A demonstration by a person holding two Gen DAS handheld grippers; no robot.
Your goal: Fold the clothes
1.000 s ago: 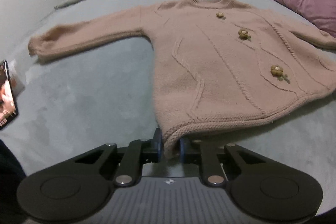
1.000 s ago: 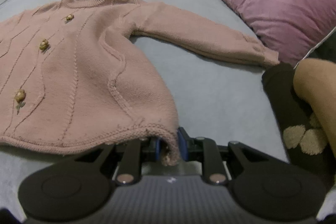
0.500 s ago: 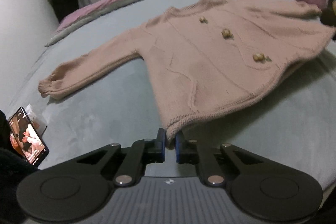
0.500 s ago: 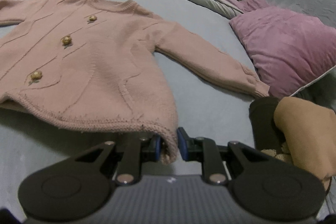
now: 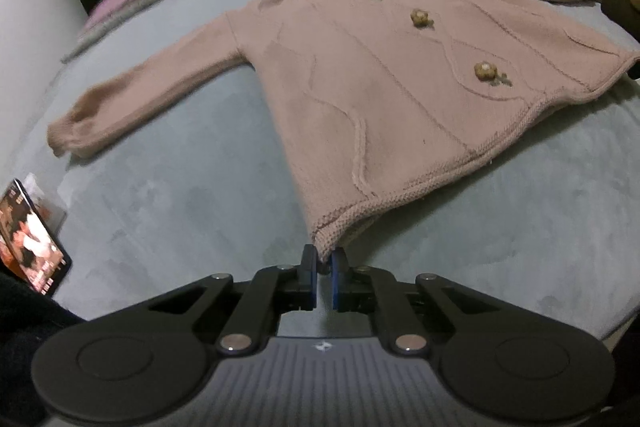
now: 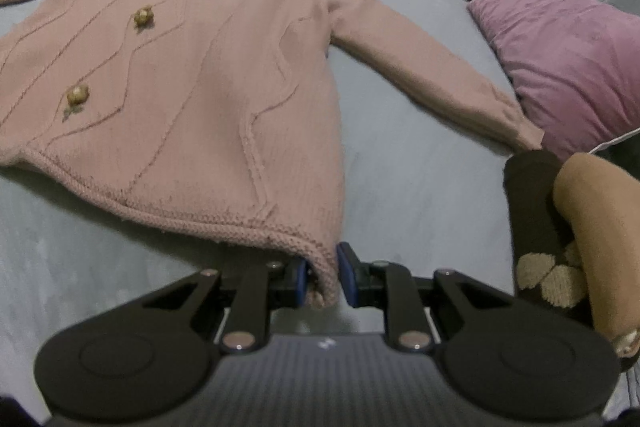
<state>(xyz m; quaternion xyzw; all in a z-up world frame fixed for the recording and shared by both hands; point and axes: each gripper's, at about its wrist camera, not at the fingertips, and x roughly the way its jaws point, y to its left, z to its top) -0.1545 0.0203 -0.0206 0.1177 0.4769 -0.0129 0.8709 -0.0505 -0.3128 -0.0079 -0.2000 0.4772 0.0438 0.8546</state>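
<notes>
A pink knitted sweater (image 5: 392, 75) with three small knitted flowers lies front up on the grey bed (image 5: 168, 195), both sleeves spread out sideways. My left gripper (image 5: 324, 259) is shut on the sweater's near left hem corner, which is lifted slightly off the bed. In the right wrist view the same sweater (image 6: 200, 87) fills the left half, and my right gripper (image 6: 323, 263) is shut on its near right hem corner. The hem between the two corners sags toward the bed.
A lit phone (image 5: 30, 239) lies at the bed's left edge. A purple pillow (image 6: 568, 63) sits at the right, touching the right cuff. A person's leg in a dark sock (image 6: 560, 235) rests at the right. Folded bedding runs along the far edge.
Both grippers have rolled, so the sweater looks tilted in each view. The left jaws have closed tighter on the hem corner. The hem corners stay gripped and slightly raised.
</notes>
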